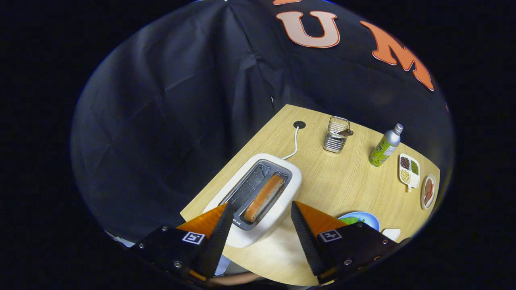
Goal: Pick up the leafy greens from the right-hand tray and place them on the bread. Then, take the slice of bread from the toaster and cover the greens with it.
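The gripper (261, 207) hangs with fingers spread wide apart, holding nothing, above a white toaster (282, 177) on a wooden table (334, 185). A bread slice (264, 197) stands in its right slot. Beside the right finger, leafy greens (351, 220) lie on a blue plate (373, 219). Beyond stand a wire holder (336, 135) and a bottle (385, 147).

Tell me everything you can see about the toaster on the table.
The toaster is a white, rounded two-slot model, likely plastic, with a metal-looking top plate around the slots. It stands upright on the wooden table. One slot holds a slice of bread, its browned edge poking up; the other slot looks empty. A white cord runs from its far end to a hole in the tabletop. The open claw hovers just above its near end, touching nothing.
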The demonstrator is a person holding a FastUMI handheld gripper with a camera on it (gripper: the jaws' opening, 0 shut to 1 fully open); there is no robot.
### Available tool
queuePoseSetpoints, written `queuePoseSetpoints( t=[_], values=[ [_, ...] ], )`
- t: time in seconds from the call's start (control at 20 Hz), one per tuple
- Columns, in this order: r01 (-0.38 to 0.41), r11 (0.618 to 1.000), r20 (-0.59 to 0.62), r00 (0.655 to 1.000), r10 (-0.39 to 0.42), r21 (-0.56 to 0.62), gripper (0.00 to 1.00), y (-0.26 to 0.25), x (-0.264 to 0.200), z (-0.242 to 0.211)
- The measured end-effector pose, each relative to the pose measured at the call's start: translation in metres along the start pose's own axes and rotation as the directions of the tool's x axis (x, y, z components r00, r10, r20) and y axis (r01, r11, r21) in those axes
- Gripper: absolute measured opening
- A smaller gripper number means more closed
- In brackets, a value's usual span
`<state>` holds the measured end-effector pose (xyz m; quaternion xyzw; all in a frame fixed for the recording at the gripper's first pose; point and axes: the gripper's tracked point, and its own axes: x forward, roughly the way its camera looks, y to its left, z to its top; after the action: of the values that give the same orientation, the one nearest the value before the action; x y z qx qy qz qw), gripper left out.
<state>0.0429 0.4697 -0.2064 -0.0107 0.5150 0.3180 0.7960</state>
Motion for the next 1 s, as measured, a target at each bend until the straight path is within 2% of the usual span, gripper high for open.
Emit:
queuePoseSetpoints(
  t=[0.2, 0.3, 0.6, 0.65, 0.85, 1.0],
  values=[
    [0.015, 0.998, -0.043, 0.999, -0.012, 0.054, 0.82, 0.001, 0.018, -0.001],
    [0.026, 0.997, -0.059, 0.998, -0.022, 0.075, 0.75, 0.000, 0.027, 0.000],
    [0.025, 0.991, -0.125, 0.992, -0.008, 0.130, 0.50, 0.006, 0.046, -0.005],
    [0.033, 0.991, -0.128, 0.992, -0.016, 0.130, 0.42, 0.007, 0.046, -0.005],
    [0.046, 0.989, -0.128, 0.991, -0.028, 0.139, 0.27, 0.004, 0.045, -0.007],
    [0.026, 0.987, -0.114, 0.993, -0.008, 0.160, 0.16, -0.001, 0.042, -0.010]
  ],
)
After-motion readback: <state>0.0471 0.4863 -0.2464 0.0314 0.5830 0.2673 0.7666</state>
